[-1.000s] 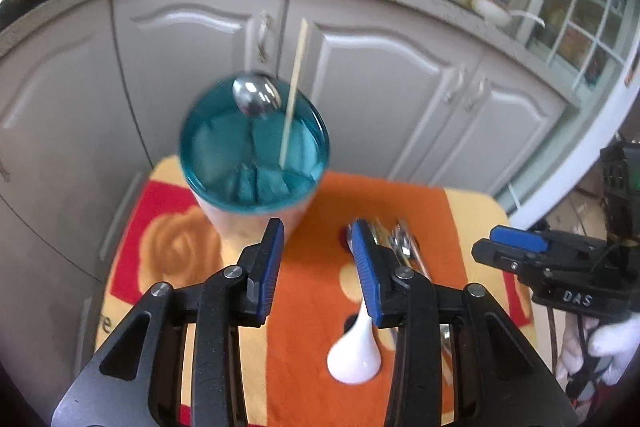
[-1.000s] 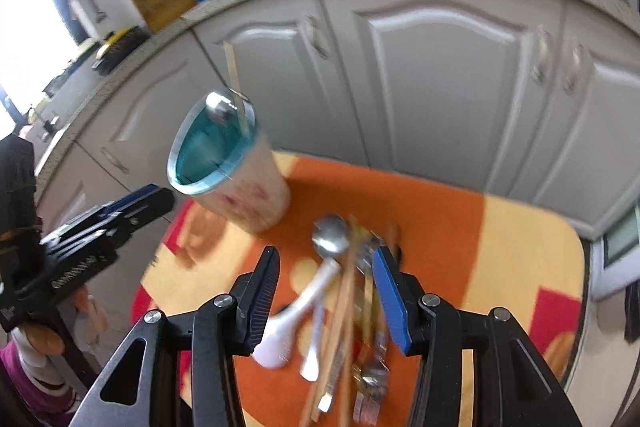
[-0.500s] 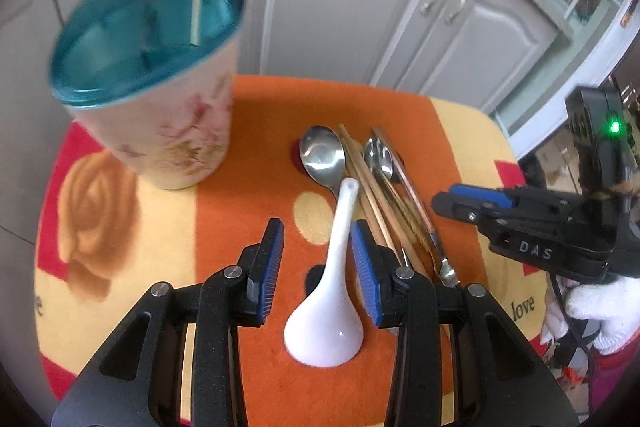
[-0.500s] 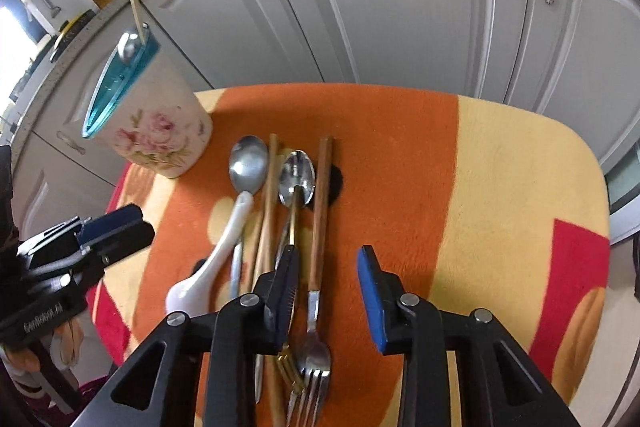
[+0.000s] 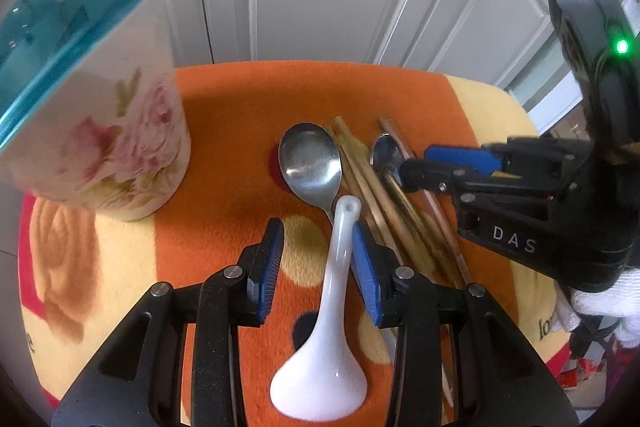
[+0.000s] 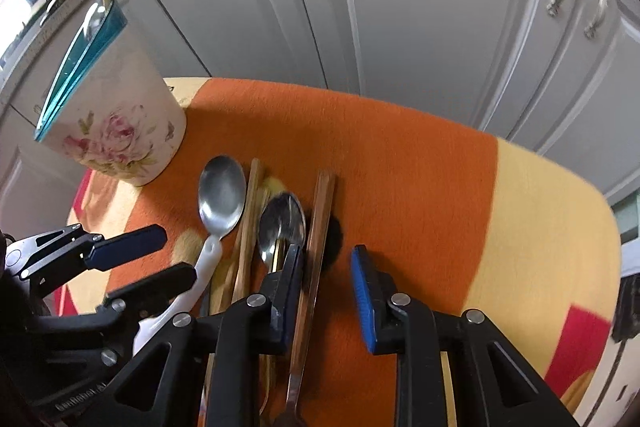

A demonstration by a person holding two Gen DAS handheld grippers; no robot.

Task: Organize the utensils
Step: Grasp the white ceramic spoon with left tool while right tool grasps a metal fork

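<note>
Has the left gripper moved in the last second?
Yes. The left gripper came down toward the white spoon, now straddling its handle; the floral holder looms nearer.

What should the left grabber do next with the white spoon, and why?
Probably close the left gripper on the white spoon. Its handle already lies between the open jaws, touching the right-hand one, with the spoon flat on the cloth. Once gripped, it could go into the flowered holder.

White spoon [image 5: 320, 367]; rose-patterned teal-rimmed holder [image 6: 116, 131]; orange-yellow cloth [image 6: 400, 155].
</note>
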